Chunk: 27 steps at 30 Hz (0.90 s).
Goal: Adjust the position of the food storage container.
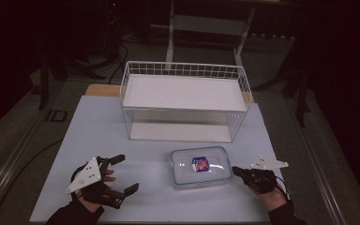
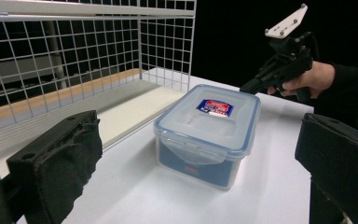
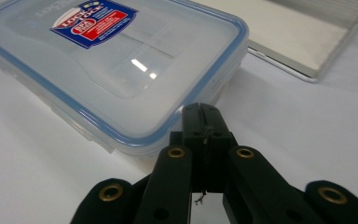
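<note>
A clear box (image 1: 199, 167) with a blue-rimmed lid and a red-and-blue label lies flat on the table (image 1: 98, 126), near the middle of the front edge. The left gripper (image 1: 122, 174) sits toward the front left corner with its jaws spread wide, nothing between them, well apart from the box. The right gripper (image 1: 234, 170) is at the box's right end, jaws pressed together and empty; its tip is just beside the lid's rim, and whether it touches cannot be told.

Behind the box, toward the back edge, stands a white wire rack (image 1: 185, 101) with a flat shelf on top and a plate at its base. It is apart from the box and leaves an open strip of table between them. Nothing lies between either gripper and the box.

In the left gripper view the two black pads (image 2: 65, 158) cut off the lower corners, and the box's near wall shows something dark blue inside that is hard to make out. The room beyond the table is dark. The label's print is too small to read in the high view. In the right gripper view the box's left end is cut off by the frame.
</note>
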Available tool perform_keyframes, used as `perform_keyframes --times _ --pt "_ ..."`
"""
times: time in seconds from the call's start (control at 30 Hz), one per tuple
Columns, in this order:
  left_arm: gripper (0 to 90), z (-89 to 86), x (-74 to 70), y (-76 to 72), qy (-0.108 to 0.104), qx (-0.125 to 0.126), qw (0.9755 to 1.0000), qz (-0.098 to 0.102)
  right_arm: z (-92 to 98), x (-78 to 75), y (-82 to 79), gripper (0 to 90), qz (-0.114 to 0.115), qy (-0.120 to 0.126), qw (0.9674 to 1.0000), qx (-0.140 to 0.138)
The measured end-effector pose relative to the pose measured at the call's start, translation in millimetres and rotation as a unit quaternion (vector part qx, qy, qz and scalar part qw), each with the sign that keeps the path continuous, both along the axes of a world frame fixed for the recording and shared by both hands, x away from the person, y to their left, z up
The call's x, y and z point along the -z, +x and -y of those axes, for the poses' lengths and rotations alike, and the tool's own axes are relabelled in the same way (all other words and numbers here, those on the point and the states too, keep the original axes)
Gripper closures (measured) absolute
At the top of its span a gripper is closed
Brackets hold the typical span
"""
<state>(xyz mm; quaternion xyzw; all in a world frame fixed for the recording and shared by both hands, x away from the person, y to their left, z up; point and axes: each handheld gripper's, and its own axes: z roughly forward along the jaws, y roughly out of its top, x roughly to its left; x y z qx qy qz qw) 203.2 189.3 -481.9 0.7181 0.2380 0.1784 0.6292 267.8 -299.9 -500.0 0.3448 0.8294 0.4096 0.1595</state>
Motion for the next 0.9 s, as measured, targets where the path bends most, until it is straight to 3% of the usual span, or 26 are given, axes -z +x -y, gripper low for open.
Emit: perform_keyframes --times 0.63,0.9 --pt "0.4 2.1 1.7 0.6 0.004 0.004 1.0000 -0.005 -42.5 -1.3 0.6 90.0 -0.004 0.004 0.9984 -0.056" --pt "0.4 1.9 2.1 0.8 -0.002 0.007 0.9999 -0.012 -46.2 -5.8 2.8 89.8 0.010 0.010 0.9987 -0.048"
